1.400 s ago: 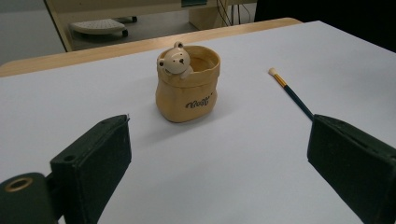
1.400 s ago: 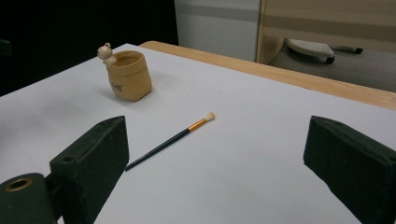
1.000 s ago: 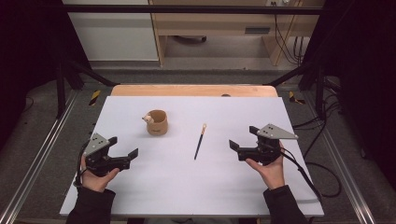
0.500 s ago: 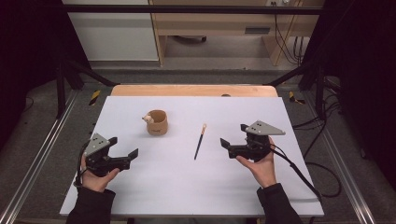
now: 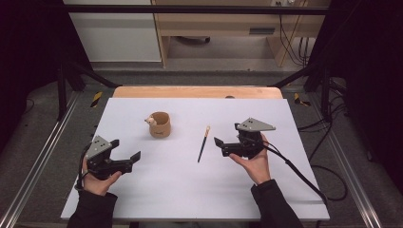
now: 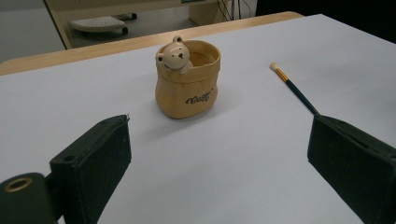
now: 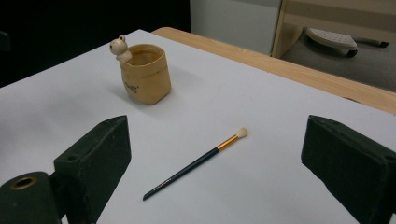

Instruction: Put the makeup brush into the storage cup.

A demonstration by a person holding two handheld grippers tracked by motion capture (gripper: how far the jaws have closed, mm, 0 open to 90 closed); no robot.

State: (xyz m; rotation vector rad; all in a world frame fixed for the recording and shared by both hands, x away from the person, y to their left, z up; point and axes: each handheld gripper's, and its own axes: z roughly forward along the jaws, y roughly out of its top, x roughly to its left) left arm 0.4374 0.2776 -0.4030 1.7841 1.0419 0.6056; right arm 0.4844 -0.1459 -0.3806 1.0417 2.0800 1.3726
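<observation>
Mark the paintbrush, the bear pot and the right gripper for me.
paintbrush (image 7: pixel 196 166): right gripper view, middle of its dark handle.
bear pot (image 6: pixel 187 88): left gripper view, front wall.
right gripper (image 5: pixel 221 145): high view, between its open jaws.

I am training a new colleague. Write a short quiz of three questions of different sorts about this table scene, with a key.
1. True or false: the paintbrush stands inside the bear pot.
2. Which gripper is nearer the paintbrush: A) left gripper B) right gripper?
3. Fill in: both grippers' jaws are ____.

Key: 1 false, it lies flat on the white table, apart from the pot. 2 B. 3 open.
</observation>
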